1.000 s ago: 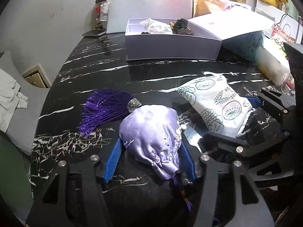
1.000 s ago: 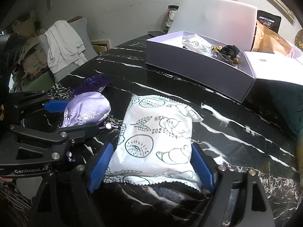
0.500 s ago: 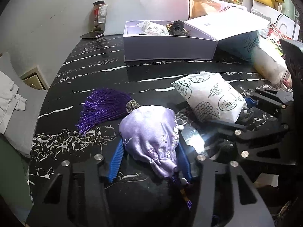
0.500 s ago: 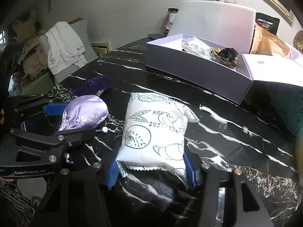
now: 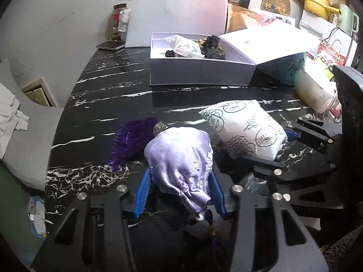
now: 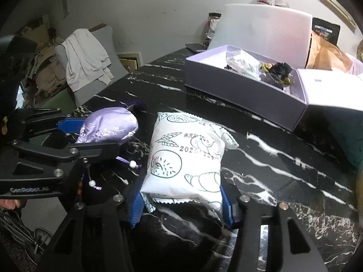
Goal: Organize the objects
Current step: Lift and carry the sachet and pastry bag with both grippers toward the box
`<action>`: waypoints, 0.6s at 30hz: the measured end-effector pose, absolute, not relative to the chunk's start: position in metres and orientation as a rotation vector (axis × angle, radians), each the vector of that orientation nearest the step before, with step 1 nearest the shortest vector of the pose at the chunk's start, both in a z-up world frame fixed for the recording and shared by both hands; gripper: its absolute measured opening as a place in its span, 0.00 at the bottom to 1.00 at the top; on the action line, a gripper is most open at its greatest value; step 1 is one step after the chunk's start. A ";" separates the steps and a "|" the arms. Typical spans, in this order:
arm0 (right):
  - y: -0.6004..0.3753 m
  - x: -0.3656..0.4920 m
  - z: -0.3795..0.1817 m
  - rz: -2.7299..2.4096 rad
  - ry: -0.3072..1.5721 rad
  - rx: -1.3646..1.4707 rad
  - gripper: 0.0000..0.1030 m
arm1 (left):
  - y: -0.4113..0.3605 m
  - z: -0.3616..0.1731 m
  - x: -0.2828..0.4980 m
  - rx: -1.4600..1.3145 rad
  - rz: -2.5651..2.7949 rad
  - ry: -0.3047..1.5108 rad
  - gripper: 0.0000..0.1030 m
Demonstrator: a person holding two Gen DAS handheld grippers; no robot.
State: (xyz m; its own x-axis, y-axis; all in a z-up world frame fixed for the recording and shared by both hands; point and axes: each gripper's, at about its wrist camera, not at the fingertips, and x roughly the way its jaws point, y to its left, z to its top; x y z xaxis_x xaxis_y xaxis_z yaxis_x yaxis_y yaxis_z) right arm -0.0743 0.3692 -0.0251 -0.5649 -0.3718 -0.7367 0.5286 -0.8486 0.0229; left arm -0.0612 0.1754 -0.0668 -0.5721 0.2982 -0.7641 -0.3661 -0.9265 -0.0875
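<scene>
On the black marbled desk two pairs of tongs are at work, each clenched on one item. The left tongs grip one lilac satin pouch between their two blue pads, its single purple tassel trailing onto the desk at the far-left end; the right wrist view shows two white beads dangling from its cord. Just right of it, the right tongs squeeze one white snack packet, printed with line drawings, by its near end. Farther back stands one open lavender box, holding one similar white packet and a dark bundle, with its one lid lying against its right side. One white foam board leans behind the box.
</scene>
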 end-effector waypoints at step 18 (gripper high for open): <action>0.394 -0.067 0.020 -2.447 0.243 0.998 0.54 | 0.201 -0.031 -0.079 -1.166 2.445 0.147 0.45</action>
State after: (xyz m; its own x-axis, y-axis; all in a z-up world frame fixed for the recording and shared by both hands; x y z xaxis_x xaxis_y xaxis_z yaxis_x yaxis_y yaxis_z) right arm -0.0668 0.3936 0.0204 -0.6171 -0.3676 -0.6958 0.4970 -0.8676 0.0175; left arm -0.0790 0.2014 -0.0313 -0.5568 0.3301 -0.7623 -0.4192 -0.9039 -0.0852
